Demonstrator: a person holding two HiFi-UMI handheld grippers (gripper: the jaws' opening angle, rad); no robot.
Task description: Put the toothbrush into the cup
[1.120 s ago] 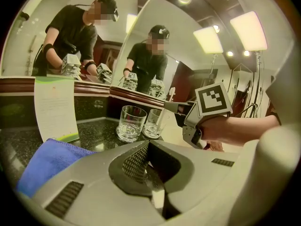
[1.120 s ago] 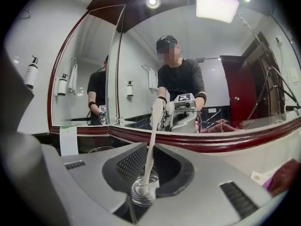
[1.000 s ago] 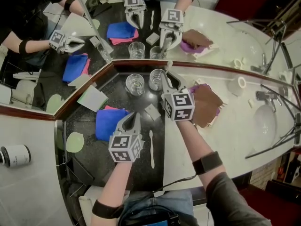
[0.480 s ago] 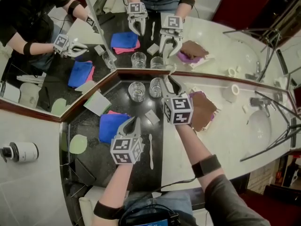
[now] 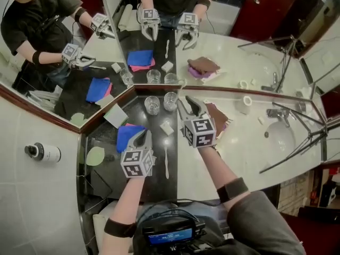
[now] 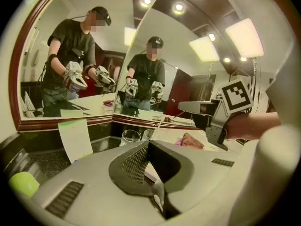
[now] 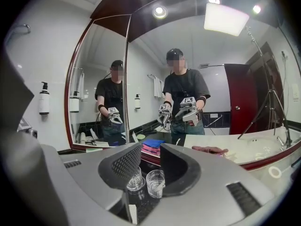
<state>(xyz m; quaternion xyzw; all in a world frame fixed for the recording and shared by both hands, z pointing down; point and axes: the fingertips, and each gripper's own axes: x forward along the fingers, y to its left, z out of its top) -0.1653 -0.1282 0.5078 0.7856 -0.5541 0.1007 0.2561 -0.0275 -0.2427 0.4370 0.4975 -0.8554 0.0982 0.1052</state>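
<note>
- Toothbrush standing in the glass cup at the back of the dark counter, close under the mirror.
- Long axis steep, lower end down in the glass, upper end leaning right and toward the mirror.
- Seen only as a thin pale sliver across the mirror's frame; cannot tell the bristle end from the handle end.
- In the right gripper view, barely to be made out inside the cup.
- Second glass just left of the cup, apart from it.
- Second white brush lying flat on the counter, long axis running from the person toward the mirror, just right of the left gripper.
- Right gripper spread wide, jaws just been opening, nothing between the pads; both glasses visible through the gap; held just on the person's side of the cup.
- Left gripper pressed together, pinching nothing, beside the blue cloth.
- In the left gripper view, lower parts of both glasses cut off behind the gripper's own body.
</note>
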